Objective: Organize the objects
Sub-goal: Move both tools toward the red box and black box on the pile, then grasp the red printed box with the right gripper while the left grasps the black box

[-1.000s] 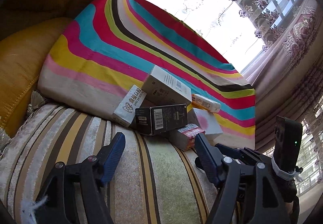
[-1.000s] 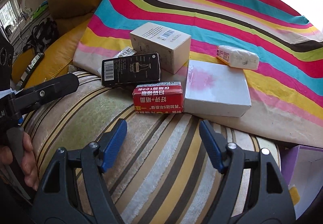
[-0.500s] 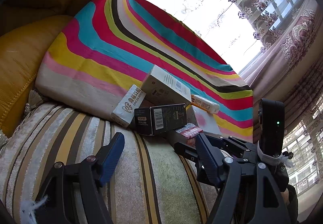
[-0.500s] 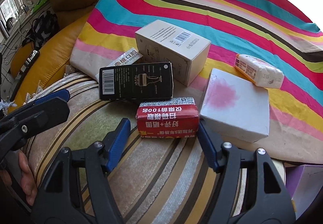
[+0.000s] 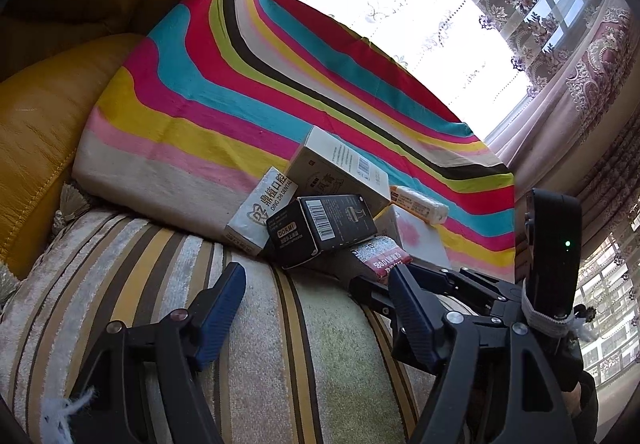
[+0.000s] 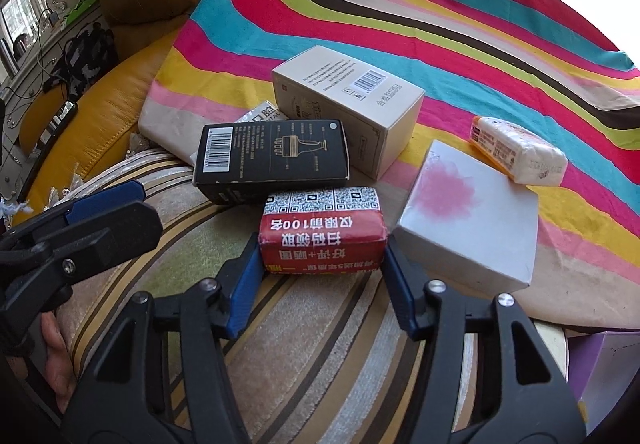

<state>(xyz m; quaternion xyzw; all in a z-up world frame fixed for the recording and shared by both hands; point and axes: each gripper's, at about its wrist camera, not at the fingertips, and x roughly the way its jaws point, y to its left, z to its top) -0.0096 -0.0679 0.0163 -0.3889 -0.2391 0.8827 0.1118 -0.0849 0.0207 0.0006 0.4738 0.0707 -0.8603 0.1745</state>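
The left gripper (image 5: 316,308) is hovering over a striped cushion (image 5: 168,276), jaws apart. Ahead, a black box (image 5: 320,228) is leaning on a white box (image 5: 260,216). The right gripper (image 5: 376,288) is reaching a red pack (image 5: 384,256).

Right gripper (image 6: 320,264) low centre of frame, fingers (image 6: 244,284) spread wide. Left gripper (image 5: 316,308) lower centre, fingers (image 5: 220,308) parted, empty. Hand (image 6: 56,360) at lower left edge.

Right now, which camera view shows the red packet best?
The right wrist view: the red packet lies whole and close between the right gripper fingers, its print readable. The left wrist view shows only one end, partly behind that gripper.
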